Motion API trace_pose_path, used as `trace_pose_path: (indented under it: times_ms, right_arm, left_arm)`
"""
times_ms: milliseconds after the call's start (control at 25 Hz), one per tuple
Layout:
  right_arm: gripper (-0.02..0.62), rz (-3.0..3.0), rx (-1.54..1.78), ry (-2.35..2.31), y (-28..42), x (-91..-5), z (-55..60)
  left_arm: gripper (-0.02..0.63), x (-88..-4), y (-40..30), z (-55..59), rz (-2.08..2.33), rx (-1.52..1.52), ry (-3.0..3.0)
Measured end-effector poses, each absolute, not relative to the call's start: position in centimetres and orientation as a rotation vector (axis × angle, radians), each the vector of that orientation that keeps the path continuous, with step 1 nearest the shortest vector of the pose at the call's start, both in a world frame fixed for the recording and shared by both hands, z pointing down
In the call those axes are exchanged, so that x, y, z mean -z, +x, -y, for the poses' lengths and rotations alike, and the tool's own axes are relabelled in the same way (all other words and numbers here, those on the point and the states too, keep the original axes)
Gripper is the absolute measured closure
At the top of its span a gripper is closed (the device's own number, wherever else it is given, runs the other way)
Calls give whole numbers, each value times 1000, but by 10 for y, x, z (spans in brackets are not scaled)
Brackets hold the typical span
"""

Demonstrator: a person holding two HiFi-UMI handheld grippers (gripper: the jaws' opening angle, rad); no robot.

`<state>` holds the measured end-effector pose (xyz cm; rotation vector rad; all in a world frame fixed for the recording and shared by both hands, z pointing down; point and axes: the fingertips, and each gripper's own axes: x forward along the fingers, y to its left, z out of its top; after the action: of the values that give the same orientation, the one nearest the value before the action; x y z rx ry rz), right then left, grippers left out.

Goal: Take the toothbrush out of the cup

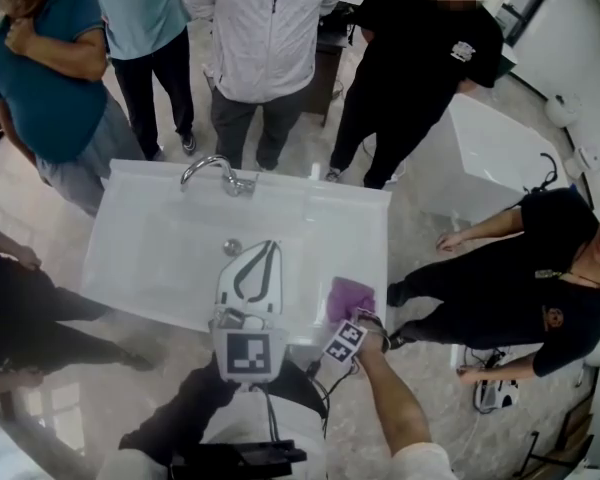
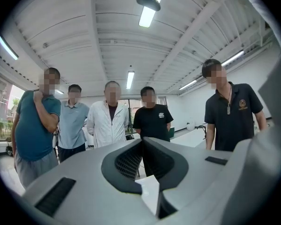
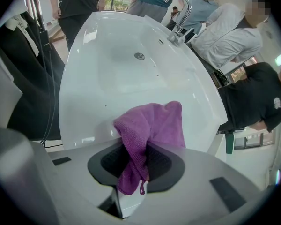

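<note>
At the near rim of the sink [image 3: 107, 78], a crumpled purple cloth [image 3: 152, 125] hangs pinched between the fingers [image 3: 167, 165] of your right gripper [image 3: 143, 156], tilted steeply down; your left gripper [image 2: 141, 144] points level, fingers closed, empty.

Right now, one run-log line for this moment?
left tongs: shut, empty | right tongs: shut on purple cloth at sink rim | toothbrush, cup: not in view

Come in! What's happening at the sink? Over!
Left gripper shut, empty. Right gripper pinching purple cloth at sink edge. No toothbrush or cup in sight.
</note>
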<state>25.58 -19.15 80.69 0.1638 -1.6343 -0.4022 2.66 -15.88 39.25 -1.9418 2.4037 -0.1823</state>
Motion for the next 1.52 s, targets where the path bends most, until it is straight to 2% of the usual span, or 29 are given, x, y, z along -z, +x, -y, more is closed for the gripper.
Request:
trace_pose_path:
  times_ms: [200,840,1320,1520]
  right_arm:
    - [497,1637,395,149,257,-810,186]
    - [494,1653,438,-45,259,-798,148]
    - [492,1917,501,176,248,-684,166]
    - [492,1984,498,253,237,-664,183]
  left_arm:
    - [588,-393,14,195,-2369,173,-1921]
    - [588,-398,7,191,-2380,223,-1937]
    - [588,-396,2,183,-2400,208,-1940]
    - [588,-395,3,183,-2408,186,-1941]
